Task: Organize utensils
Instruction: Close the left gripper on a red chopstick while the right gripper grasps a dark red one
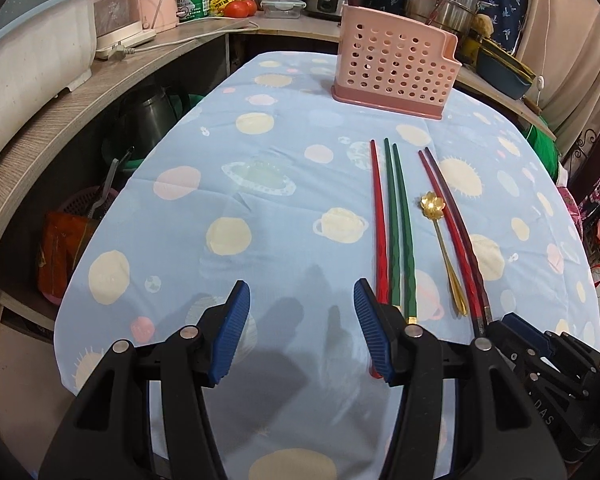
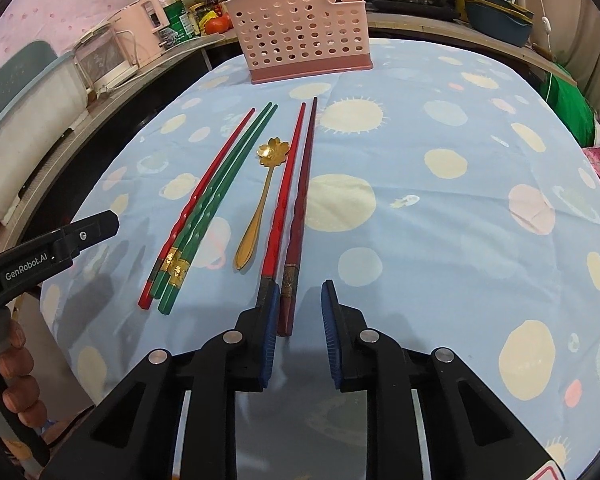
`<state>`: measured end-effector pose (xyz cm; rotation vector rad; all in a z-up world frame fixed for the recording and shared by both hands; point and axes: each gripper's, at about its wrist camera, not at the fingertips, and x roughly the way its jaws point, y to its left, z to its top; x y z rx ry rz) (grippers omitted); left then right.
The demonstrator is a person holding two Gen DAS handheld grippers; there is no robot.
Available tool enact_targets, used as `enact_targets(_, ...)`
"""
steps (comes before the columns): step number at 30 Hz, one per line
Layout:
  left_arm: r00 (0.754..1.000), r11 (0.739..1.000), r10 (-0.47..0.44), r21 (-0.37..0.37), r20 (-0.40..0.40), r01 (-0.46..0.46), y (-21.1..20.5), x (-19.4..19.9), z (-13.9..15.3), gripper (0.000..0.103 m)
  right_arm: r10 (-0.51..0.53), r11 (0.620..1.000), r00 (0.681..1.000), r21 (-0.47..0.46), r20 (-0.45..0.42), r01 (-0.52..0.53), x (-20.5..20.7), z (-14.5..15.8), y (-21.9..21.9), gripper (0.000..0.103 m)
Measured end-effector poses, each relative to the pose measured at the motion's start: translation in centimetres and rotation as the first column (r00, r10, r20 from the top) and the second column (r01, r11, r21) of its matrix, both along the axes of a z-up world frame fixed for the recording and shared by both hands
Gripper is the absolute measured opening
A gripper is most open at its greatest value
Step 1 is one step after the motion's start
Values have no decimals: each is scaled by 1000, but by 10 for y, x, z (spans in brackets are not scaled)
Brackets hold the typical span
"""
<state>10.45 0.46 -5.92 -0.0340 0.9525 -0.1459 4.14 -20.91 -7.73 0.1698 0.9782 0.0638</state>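
The dark maroon chopstick lies on the planet-print tablecloth, touching a red chopstick along its left side, with the gold flower spoon just beyond and a red-and-green bundle of chopsticks further left. The pink perforated holder stands at the table's far end.

The likely risk is that the right gripper catches only one stick of the pair, or nudges the red one sideways into the spoon, because its left pad sits over the red chopstick's end. Its fingers are narrowly parted around the maroon end, not visibly pinching it. The left gripper hovers half spread and empty, beside the red-and-green bundle.
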Motion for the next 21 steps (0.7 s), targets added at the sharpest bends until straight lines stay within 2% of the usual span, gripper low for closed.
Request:
enact_targets(3,1000,1000,-12,-2,-11,12,-3,-2,-3,51,0,1000,1000,-8,-5,-1,0,-2,1,20)
enact_targets(6,999,1000,-29,0,-20,29,-7,-5,-7,51,0,999,1000,-35,3,1,0,-3,2,15)
enact_targets(8,999,999,-42,0,-25,42,-10,-7,-9,51,-9,999,1000,-46,4,9,1,-3,1,8)
enact_targets(21,994,996,-89,-16,-71,88,-25,-7,-21,51,-14,1000,1000,-14,-1,14,2,-4,-3,7)
